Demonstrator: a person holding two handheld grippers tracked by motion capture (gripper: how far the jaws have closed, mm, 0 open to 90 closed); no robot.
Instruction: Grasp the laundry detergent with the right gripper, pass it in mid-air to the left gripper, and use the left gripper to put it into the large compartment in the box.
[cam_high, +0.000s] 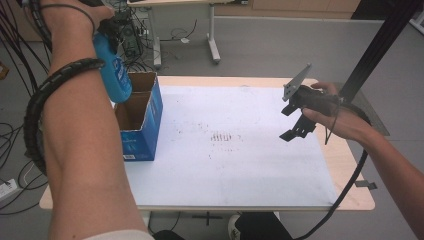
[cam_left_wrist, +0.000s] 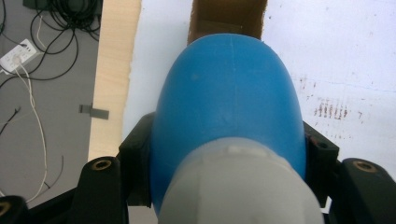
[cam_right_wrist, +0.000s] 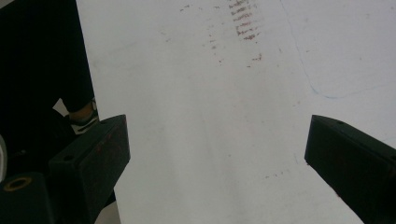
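Step in hand: the left claw carries a blue plastic bottle with a pale grey cap above the open blue-and-brown cardboard box, so I judge this the lowering-in stage, with the release not yet made.

Left claw: pinching the blue bottle, one black jaw on each flank just below the cap, as the left gripper view shows it.

Where the bottle is: in the air over the left end of the table, its rounded base just above the box's near compartment, and I cannot tell whether it touches the rim.

Which way it points: base down toward the box, cap up in the claw.

Long axis: close to upright, tilted a little so that the base sits nearer the box than the cap does.

Right claw: spread wide and empty, held well apart from the box above the white sheet that covers the table; in the right gripper view its two jaws frame bare sheet with faint reddish marks.

Next move calls for: lining the base up with the compartment's brown opening, going straight down so that the bottle clears the dividing wall, and spreading the jaws only once it stands inside.

Risk: a base that catches the cardboard edge could tip the bottle or nudge the light box.
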